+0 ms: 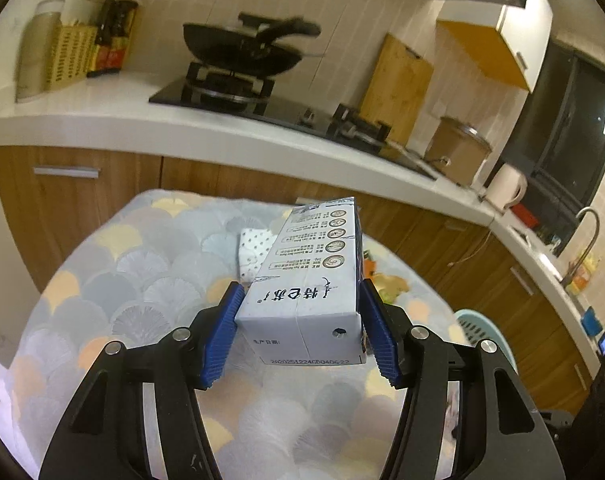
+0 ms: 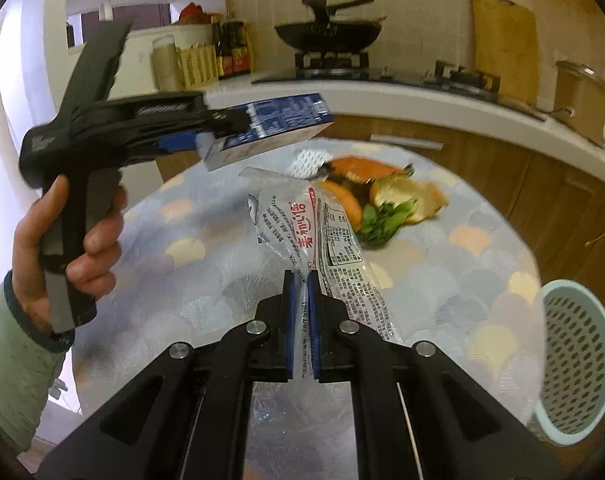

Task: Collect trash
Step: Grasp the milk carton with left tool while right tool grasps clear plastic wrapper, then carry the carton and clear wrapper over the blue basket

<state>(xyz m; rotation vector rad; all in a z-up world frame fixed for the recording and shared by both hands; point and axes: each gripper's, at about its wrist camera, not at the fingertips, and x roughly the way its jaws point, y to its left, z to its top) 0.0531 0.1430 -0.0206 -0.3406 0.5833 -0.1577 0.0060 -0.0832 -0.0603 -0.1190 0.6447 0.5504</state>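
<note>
My left gripper [image 1: 300, 320] is shut on a white and blue milk carton [image 1: 306, 280] and holds it above the round table [image 1: 102, 280]. The carton also shows in the right wrist view [image 2: 270, 128], held in the left gripper [image 2: 206, 136] up at the left. My right gripper [image 2: 301, 320] is shut on a clear plastic wrapper [image 2: 318, 236] with red print, which hangs out ahead of the pads. Orange peels and green scraps [image 2: 386, 200] lie on the table [image 2: 182, 248] beyond it. A small dotted white packet [image 1: 254, 252] lies on the table behind the carton; it also shows in the right wrist view [image 2: 308, 162].
A light blue perforated basket [image 2: 574, 360] stands off the table's right edge; its rim shows in the left wrist view [image 1: 482, 332]. Behind the table runs a kitchen counter [image 1: 142, 120] with a wok on a stove [image 1: 242, 48], cutting board, pot and kettle.
</note>
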